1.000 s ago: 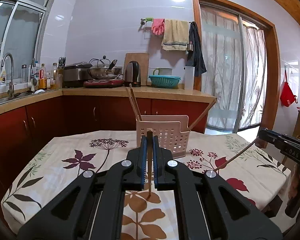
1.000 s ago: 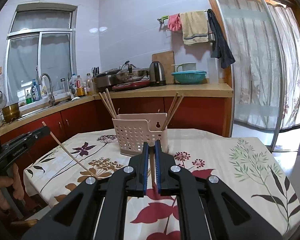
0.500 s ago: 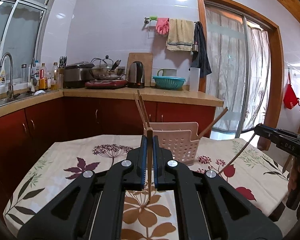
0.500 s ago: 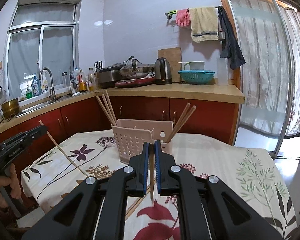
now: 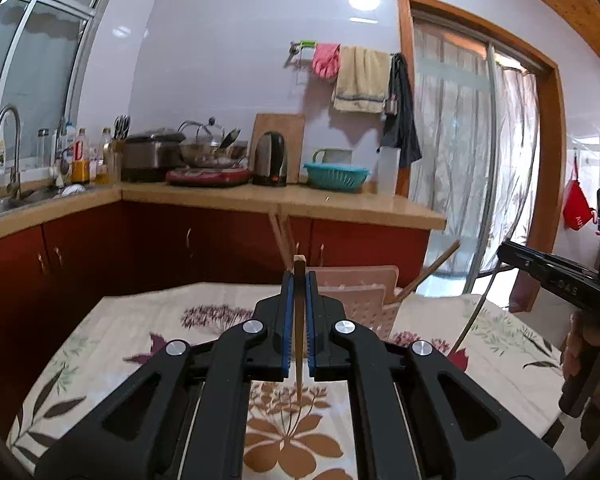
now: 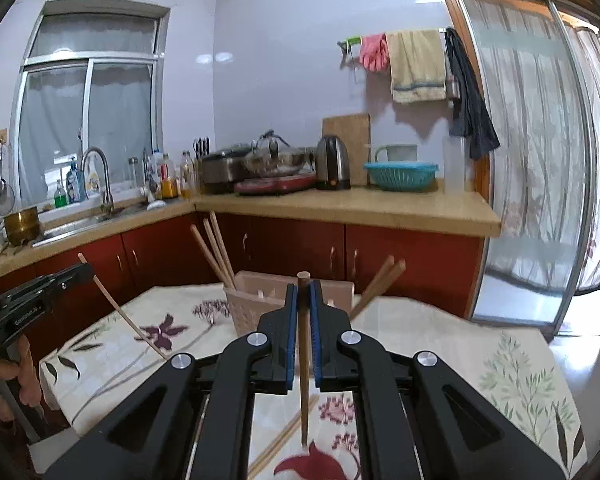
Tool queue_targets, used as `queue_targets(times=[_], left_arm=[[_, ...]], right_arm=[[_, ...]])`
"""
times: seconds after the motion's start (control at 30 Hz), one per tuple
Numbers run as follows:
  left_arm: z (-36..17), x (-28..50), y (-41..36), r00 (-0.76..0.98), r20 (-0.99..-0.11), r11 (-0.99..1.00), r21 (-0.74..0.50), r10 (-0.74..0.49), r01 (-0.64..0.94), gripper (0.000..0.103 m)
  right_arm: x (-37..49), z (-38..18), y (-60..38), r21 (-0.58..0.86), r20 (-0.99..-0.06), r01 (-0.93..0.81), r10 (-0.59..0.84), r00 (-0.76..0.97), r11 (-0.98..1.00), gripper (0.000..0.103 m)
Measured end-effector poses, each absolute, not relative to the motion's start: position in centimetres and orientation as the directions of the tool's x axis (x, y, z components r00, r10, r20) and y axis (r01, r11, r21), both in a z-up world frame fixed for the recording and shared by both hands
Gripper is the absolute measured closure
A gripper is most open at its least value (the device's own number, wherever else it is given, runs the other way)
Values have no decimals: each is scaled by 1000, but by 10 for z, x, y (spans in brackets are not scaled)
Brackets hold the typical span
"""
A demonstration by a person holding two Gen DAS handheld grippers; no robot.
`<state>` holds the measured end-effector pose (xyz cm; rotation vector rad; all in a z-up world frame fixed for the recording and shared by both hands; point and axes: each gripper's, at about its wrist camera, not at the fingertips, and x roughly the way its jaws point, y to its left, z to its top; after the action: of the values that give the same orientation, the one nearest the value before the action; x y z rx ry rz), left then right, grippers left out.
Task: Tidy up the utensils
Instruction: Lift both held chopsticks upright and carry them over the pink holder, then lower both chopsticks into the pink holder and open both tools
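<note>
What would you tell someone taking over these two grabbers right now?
Left gripper: shut on a chopstick, held upright above the table.
Right gripper: shut on another chopstick, also upright.
Holder: on the table ahead, chopsticks already leaning at its left and right ends.
Done: both sticks picked up.
Left: drop both into the holder. At least one more stick lies on the cloth below the right gripper.

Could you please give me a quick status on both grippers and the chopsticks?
Left hand-held gripper shut on a chopstick. Right hand-held gripper shut on another chopstick. Pink holder ahead, path clear.
</note>
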<state>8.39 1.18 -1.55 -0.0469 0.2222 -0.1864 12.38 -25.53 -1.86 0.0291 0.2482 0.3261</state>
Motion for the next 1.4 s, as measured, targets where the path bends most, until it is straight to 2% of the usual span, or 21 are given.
queue_targets(times=[0.33, 0.5, 0.63, 0.8, 0.97, 1.1, 1.17, 1.23, 1.3, 1.4], left_arm=[[40, 107, 9, 953, -113, 956, -112, -281, 269, 97], [68, 133, 6, 959, -44, 956, -101, -281, 275, 97], [77, 159, 2, 959, -34, 955, -107, -281, 276, 97], [60, 192, -10, 957, -89, 960, -79, -275, 269, 97], [27, 219, -17, 950, -168, 964, -57, -265, 259, 97], [-2, 239, -20, 926, -264, 963, -68, -270, 261, 97], [-11, 241, -18, 923, -283, 965, -67, -261, 252, 91], [-15, 241, -17, 920, -294, 966, -67, -257, 249, 74], [-14, 238, -16, 921, -291, 966, -72, -258, 248, 65], [-10, 225, -16, 928, -273, 967, -52, -253, 249, 58]], right_arm=[[144, 39, -254, 49, -94, -347, 350, 932, 936, 96], [166, 61, -251, 31, -36, -353, 354, 935, 935, 96], [190, 68, -248, 24, -14, -347, 347, 938, 938, 96], [222, 53, -247, 38, -37, -335, 336, 941, 941, 96], [254, 15, -243, 74, -128, -321, 328, 936, 944, 96], [269, -13, -238, 95, -219, -325, 338, 915, 941, 96], [272, -21, -236, 97, -245, -319, 333, 910, 943, 95], [271, -25, -235, 91, -255, -318, 331, 909, 944, 92], [264, -23, -235, 88, -247, -315, 327, 912, 945, 76], [249, -15, -237, 76, -221, -309, 318, 922, 948, 73]])
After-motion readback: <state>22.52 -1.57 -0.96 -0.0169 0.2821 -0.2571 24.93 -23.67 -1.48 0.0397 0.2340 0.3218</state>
